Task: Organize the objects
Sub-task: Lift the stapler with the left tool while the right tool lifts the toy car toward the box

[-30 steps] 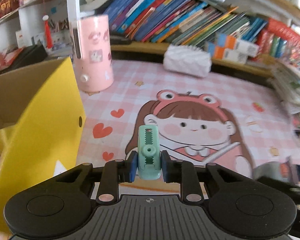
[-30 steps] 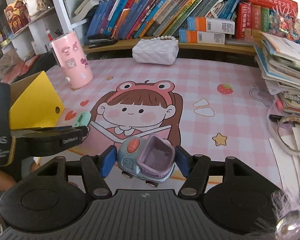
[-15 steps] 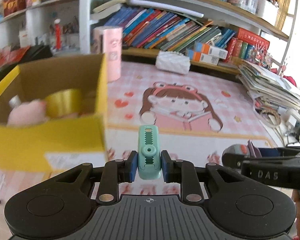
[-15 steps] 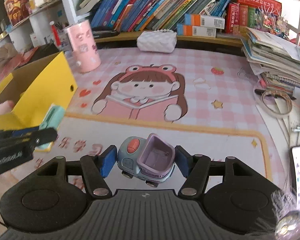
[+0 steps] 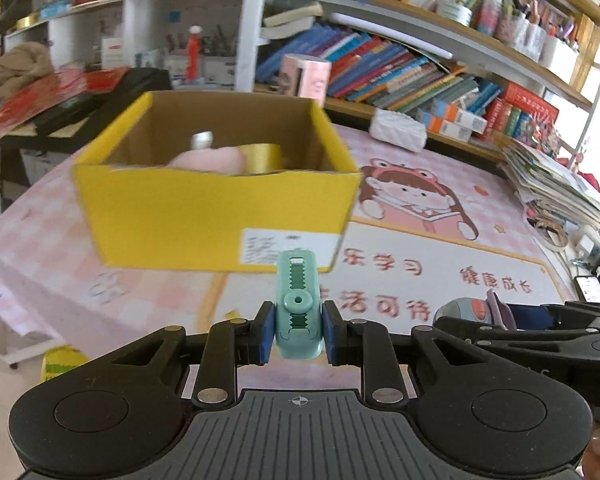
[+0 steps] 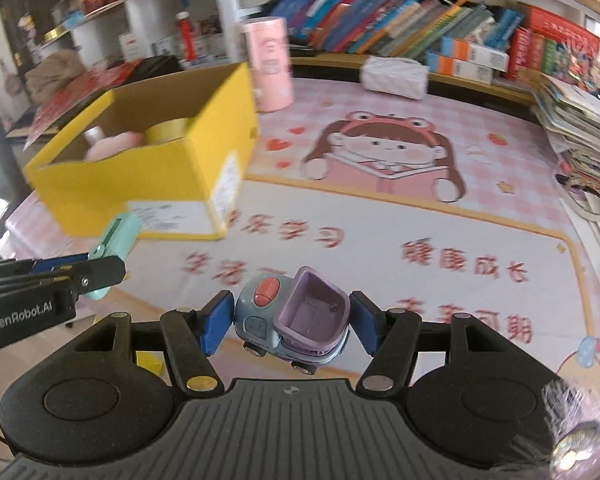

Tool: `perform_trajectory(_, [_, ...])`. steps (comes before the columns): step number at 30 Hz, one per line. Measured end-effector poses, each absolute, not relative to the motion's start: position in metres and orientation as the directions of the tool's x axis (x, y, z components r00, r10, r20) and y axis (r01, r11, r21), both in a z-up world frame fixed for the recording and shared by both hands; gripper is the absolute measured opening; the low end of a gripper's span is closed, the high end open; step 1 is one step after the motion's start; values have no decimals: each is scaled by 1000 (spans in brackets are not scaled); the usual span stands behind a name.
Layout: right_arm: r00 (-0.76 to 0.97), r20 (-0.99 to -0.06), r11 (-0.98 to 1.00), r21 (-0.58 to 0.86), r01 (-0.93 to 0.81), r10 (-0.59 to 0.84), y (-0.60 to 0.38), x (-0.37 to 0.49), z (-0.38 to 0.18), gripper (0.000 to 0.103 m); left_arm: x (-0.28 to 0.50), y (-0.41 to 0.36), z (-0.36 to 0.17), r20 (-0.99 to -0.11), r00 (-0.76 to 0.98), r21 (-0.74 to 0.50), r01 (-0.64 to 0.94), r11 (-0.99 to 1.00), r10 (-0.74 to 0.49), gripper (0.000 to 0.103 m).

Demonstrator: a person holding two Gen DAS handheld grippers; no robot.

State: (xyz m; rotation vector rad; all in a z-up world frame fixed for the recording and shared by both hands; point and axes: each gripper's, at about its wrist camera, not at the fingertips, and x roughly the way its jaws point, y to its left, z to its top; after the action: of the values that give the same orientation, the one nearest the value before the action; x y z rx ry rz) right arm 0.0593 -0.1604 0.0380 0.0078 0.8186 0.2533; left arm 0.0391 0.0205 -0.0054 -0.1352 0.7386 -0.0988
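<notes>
My left gripper (image 5: 298, 330) is shut on a mint-green toothed clip (image 5: 298, 308), held upright in front of the yellow cardboard box (image 5: 216, 216). In the right wrist view that same clip (image 6: 114, 246) shows at the left, near the box's (image 6: 148, 168) front corner. My right gripper (image 6: 292, 320) is shut on a small grey-blue toy truck (image 6: 296, 320) with a purple bucket, above the printed desk mat (image 6: 380, 216). The box holds a pink soft item (image 5: 208, 160), a gold tape roll (image 5: 262, 156) and a small bottle.
A pink cylinder tin (image 6: 268, 64) stands behind the box, with a white quilted pouch (image 6: 396, 74) to its right. Bookshelves (image 5: 400, 68) line the back. A pile of papers (image 6: 580, 120) and a tape ring (image 6: 588, 196) lie at the right edge.
Both grippers have pulled back toward the near edge of the desk with their objects, so the yellow box now shows whole, farther off and more to the middle.
</notes>
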Motion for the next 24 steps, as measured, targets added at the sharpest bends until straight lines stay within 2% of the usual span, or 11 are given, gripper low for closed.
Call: perform_trajectory(24, [659,-686,941,123,-314,309,-64,-18,41,61,-42,101,2,-642,763,-117,-4,993,-73,23])
